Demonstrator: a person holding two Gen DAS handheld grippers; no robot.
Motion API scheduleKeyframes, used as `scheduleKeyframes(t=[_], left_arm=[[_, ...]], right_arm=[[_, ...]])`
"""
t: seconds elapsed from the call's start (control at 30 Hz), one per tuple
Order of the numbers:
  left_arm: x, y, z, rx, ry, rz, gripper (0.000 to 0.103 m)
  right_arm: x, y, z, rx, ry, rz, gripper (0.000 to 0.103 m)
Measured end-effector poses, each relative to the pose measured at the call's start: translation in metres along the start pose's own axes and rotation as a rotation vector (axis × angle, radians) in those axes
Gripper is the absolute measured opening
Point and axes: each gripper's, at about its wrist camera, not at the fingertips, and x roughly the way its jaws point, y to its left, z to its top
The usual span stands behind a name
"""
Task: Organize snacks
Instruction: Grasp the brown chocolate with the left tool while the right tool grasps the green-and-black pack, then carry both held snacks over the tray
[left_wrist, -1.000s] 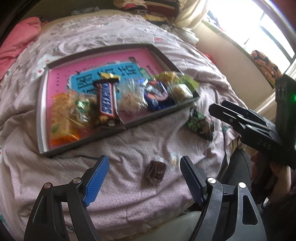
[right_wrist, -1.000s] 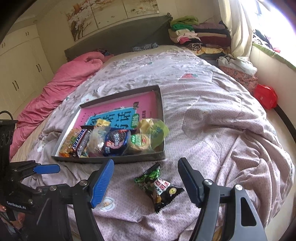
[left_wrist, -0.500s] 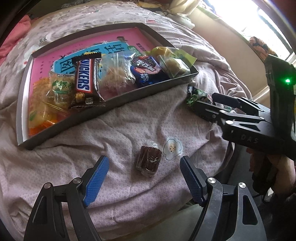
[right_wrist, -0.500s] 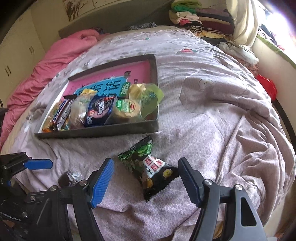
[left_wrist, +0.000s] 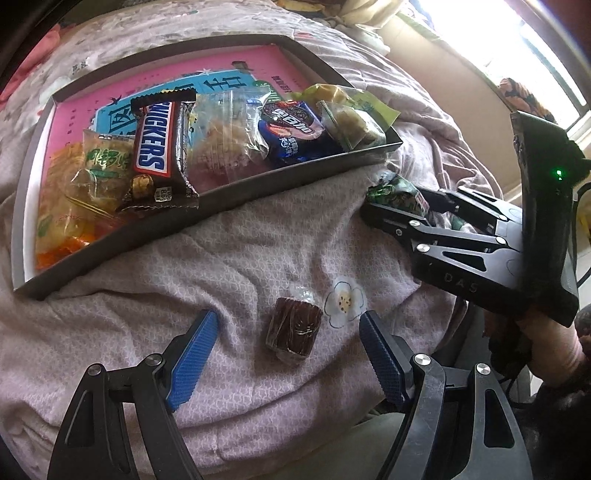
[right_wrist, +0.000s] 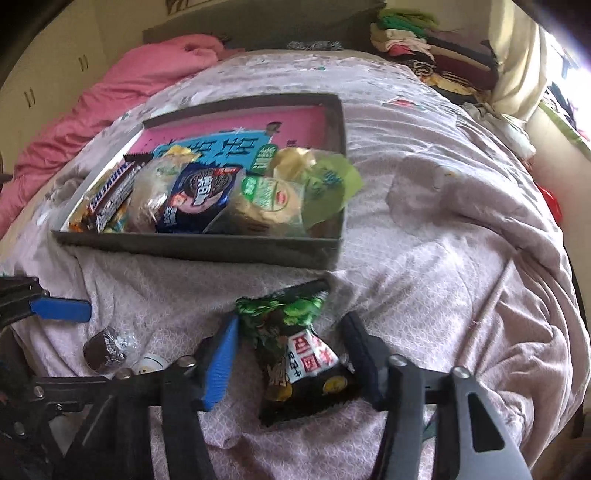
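Observation:
A dark tray (left_wrist: 258, 188) with a pink liner lies on the bed and holds a Snickers bar (left_wrist: 159, 144), a blue cookie pack (left_wrist: 291, 129) and several other snacks. In front of it, a small brown wrapped candy (left_wrist: 293, 334) rests on the quilt between the wide-apart fingers of my open left gripper (left_wrist: 286, 321). My right gripper (right_wrist: 291, 321) straddles a green and black snack packet (right_wrist: 299, 354) near the tray's (right_wrist: 203, 247) front right corner. Its jaws are closing, with the pads close to the packet's sides but not visibly pressing.
The pale patterned quilt (right_wrist: 443, 229) covers the bed. A pink blanket (right_wrist: 110, 96) is bunched at the far left and folded clothes (right_wrist: 424, 55) are stacked at the far right. The bed's front edge drops off just below both grippers. A hand (left_wrist: 546, 343) holds the right gripper's handle.
Both grippers have come down toward the quilt. The right one has moved over the green packet and its jaws have narrowed around it. The left one now frames the brown candy more closely.

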Motion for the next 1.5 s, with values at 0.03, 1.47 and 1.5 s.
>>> scheduleKeyframes(t=[0.03,1.47,1.5], left_arm=[[0.001,-0.001,0.001,-0.001,0.0,-0.003,0.08],[-0.072,0.067,0.009,-0.212,-0.207,-0.047,0.027],[-0.075,0.071,0.009,-0.221,-0.213,-0.043,0.027]], right_arm=[[0.0,0.0,0.0,0.004,0.0,0.012,0.042],[-0.05,0.001,0.028,0.202,-0.139,0.326,0.037],[-0.051,0.002,0.03,0.197,-0.143,0.322,0.037]])
